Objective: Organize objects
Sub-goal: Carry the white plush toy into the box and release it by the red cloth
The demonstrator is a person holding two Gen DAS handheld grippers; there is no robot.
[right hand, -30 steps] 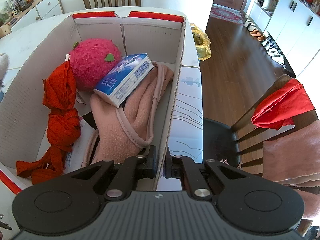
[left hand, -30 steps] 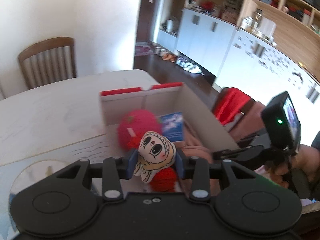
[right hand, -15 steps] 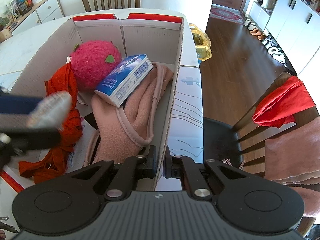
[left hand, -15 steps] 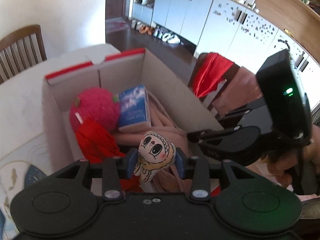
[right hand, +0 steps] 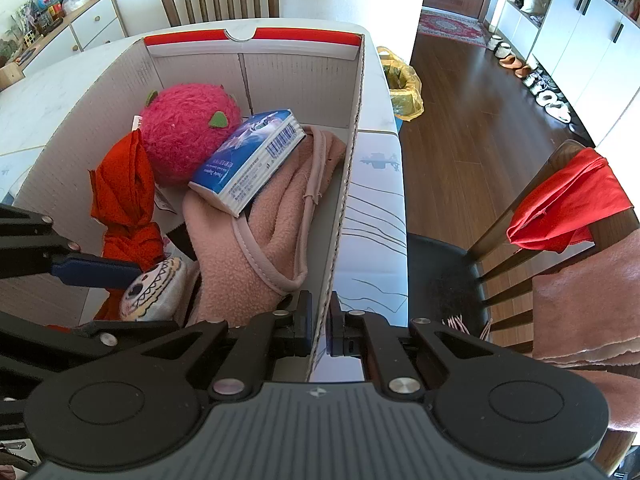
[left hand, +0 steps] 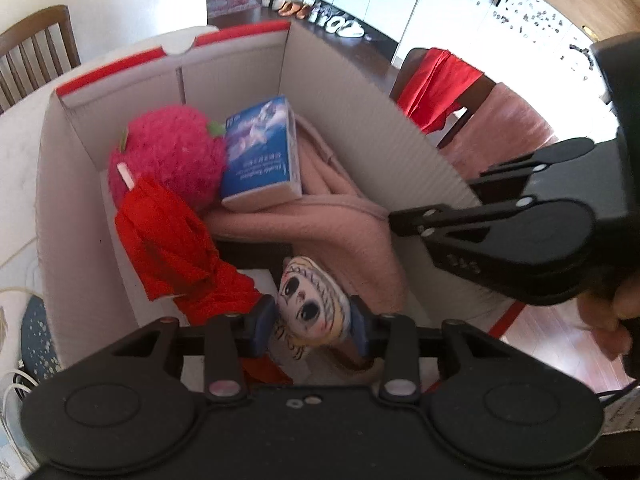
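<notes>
L tool point(left hand: 312, 320), gripping the doll plush point(left hand: 310, 306), is now dipping inside the cardboard box point(right hand: 340, 208) w/ R tool point(right hand: 319, 326) clamping its wall—drop-off looking imminent.

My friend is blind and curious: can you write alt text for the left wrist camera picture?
A handheld gripper clamps a small doll low inside a white cardboard box. The box holds a pink plush ball, red cloth, blue tissue pack and pink fleece; a second gripper grips its right wall.
</notes>
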